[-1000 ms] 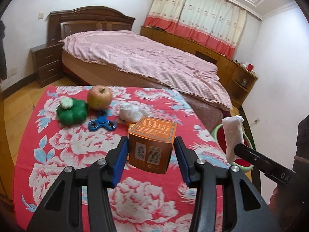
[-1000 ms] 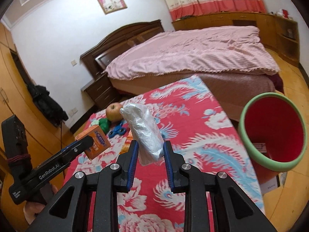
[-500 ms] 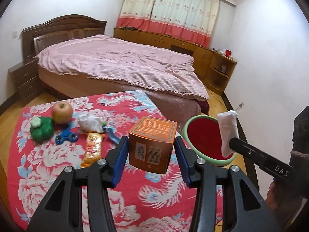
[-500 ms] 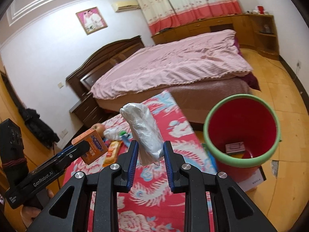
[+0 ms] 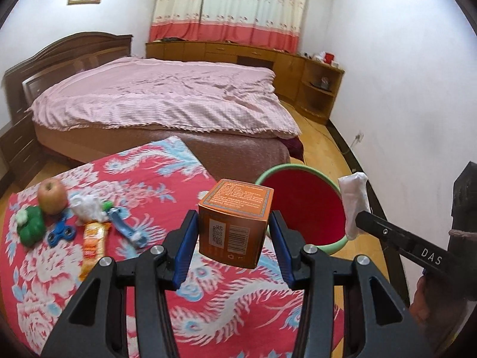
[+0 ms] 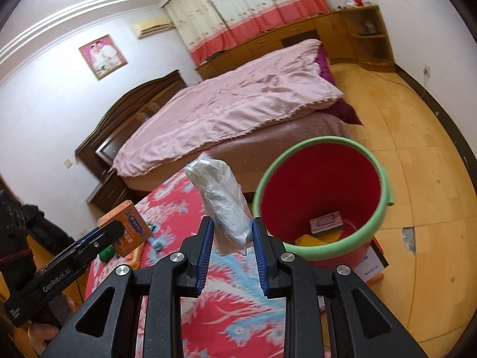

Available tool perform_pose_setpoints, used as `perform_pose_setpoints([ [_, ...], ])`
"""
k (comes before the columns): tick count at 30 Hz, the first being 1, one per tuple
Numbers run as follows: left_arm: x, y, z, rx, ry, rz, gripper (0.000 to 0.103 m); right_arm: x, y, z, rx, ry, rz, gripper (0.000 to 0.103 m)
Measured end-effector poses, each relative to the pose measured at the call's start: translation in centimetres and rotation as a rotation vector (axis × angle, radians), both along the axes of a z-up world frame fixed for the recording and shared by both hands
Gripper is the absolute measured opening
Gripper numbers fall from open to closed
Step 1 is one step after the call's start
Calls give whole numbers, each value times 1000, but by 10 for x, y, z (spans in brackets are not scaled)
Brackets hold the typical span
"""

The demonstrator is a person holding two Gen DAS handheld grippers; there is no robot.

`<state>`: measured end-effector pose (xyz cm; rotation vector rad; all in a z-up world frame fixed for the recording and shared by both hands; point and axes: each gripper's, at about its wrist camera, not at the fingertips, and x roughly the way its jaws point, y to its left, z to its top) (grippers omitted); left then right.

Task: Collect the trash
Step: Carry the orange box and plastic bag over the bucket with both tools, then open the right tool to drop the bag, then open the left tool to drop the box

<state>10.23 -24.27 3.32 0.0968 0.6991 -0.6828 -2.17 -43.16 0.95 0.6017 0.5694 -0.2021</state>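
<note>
My left gripper is shut on an orange carton, held above the red flowered tablecloth near its right edge. My right gripper is shut on a crumpled clear plastic wrapper; that wrapper shows white at the right of the left wrist view. A red bin with a green rim stands on the floor just past the table, holding a small box and something yellow. The same bin sits right behind the carton. The carton and left gripper also appear at the left of the right wrist view.
On the table's left lie an apple, a green toy, a blue spinner, a white crumpled tissue, an orange snack wrapper and a blue object. A pink-covered bed lies beyond; wooden floor surrounds the bin.
Both grippers swung right along the table with their loads. The bin has come from the frame's right edge to just behind the carton, and larger in the right wrist view.
</note>
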Motion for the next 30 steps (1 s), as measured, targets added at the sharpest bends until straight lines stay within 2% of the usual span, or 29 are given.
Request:
perform_pose_setpoints([
  [20, 32, -118, -60, 96, 96, -150, 48, 8, -77, -62, 83, 118, -142, 28],
  [30, 43, -151, -82, 114, 143, -191, 49, 19, -94, -80, 81, 169, -168, 28],
])
